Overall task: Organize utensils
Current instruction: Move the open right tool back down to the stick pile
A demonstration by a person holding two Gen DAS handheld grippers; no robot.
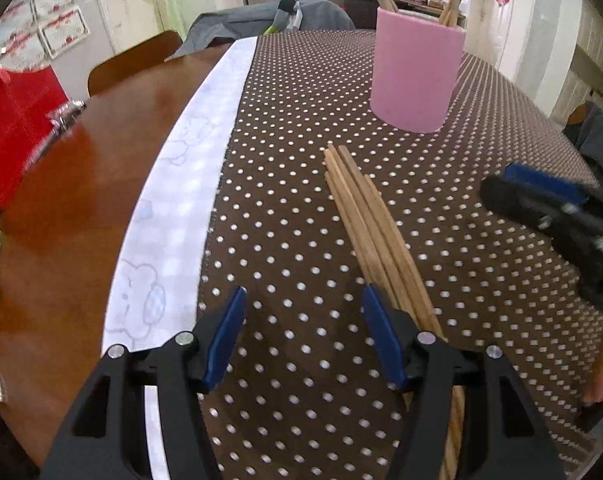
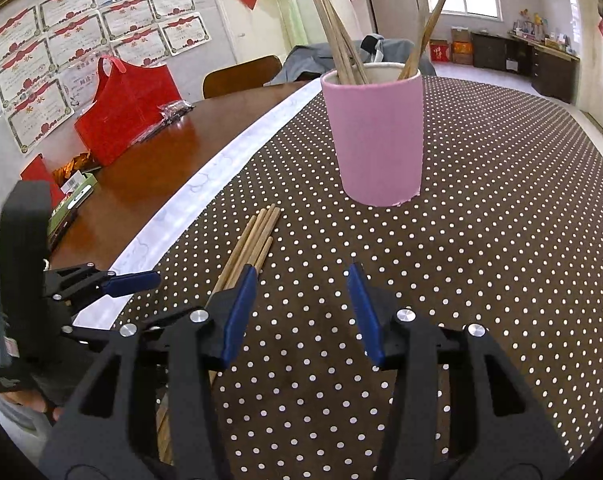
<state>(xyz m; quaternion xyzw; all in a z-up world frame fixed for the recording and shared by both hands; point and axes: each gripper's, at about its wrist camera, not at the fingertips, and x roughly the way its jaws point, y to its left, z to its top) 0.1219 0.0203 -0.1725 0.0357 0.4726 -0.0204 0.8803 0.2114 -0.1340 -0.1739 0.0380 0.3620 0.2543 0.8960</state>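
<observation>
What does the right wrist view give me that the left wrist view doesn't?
Only the right wrist view shows inside the pink cup, with chopsticks in the cup, and the left gripper. Only the left wrist view shows the right gripper from the side. Both show the loose chopsticks lying on the dotted cloth, apart from the cup, and both grippers open and empty.

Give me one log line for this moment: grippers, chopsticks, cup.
left gripper: open, empty | right gripper: open, empty | loose chopsticks: bundled flat on the dotted cloth | pink cup: upright, holds several chopsticks
</observation>
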